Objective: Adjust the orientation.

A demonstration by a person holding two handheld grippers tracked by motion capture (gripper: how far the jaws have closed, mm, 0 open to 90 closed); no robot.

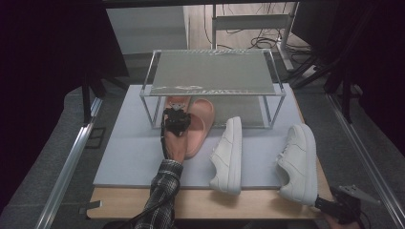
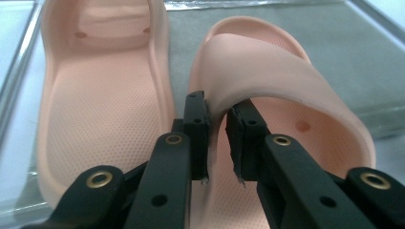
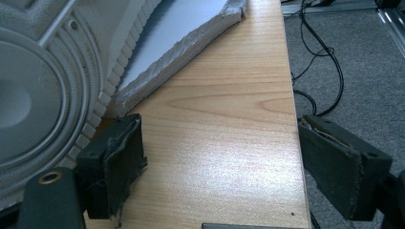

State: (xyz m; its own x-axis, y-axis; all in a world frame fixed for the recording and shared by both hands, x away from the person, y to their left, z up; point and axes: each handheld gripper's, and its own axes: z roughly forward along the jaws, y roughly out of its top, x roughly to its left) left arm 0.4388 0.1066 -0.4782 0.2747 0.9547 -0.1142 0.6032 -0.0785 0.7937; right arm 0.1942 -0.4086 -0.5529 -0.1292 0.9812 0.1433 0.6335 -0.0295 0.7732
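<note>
Peach-pink slide sandal (image 2: 267, 86), dimpled footbed

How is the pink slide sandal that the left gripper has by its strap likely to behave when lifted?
The pink slide sandal looks like soft moulded foam, so probably light for its size. Its strap curves in between the left gripper's fingers, so it likely flexes rather than staying stiff. Held by one strap edge, it may hang tilted. The matte, dotted surface suggests little slipping.

No legible text, labels, brands, numbers or signs — faint pale marks on shelf (image 1: 210, 89) front edge unreadable.
</note>
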